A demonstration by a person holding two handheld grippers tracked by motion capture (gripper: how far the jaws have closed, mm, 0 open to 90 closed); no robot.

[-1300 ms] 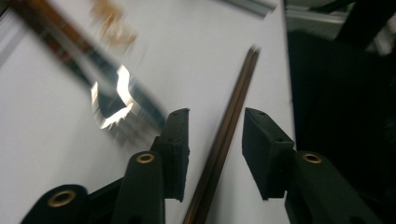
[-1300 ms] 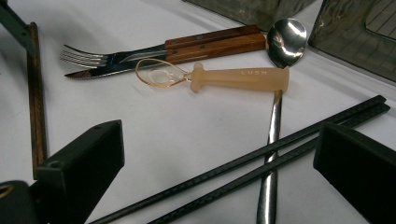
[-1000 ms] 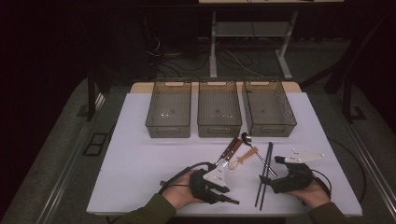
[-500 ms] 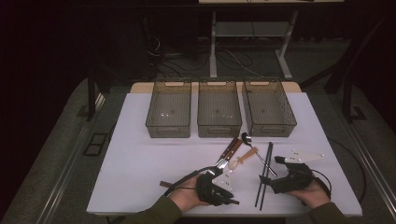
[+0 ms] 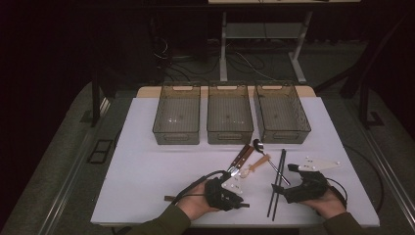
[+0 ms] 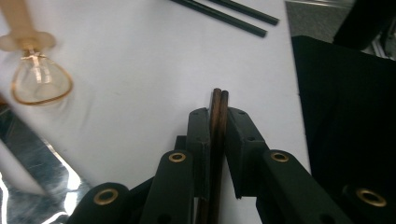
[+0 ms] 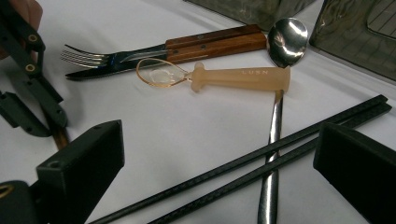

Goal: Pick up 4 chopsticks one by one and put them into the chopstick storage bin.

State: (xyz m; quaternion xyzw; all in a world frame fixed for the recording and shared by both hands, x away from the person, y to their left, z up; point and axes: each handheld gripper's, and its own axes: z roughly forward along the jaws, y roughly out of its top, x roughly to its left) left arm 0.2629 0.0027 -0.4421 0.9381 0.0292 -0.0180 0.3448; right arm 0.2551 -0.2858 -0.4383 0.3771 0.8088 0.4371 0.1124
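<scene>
Clamping the left claw (image 6: 216, 128) on thin brown chopsticks (image 6: 217, 105): light, stiff, slippery, so mid-shaft seems best; right claw (image 7: 219, 172) apart.

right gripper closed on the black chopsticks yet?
No: in the right gripper view the right gripper stands wide open, and the black chopsticks lie on the table between its jaws, untouched.

glossy metal spoon (image 7: 286, 39), wooden fork handle (image 7: 212, 42)
</scene>
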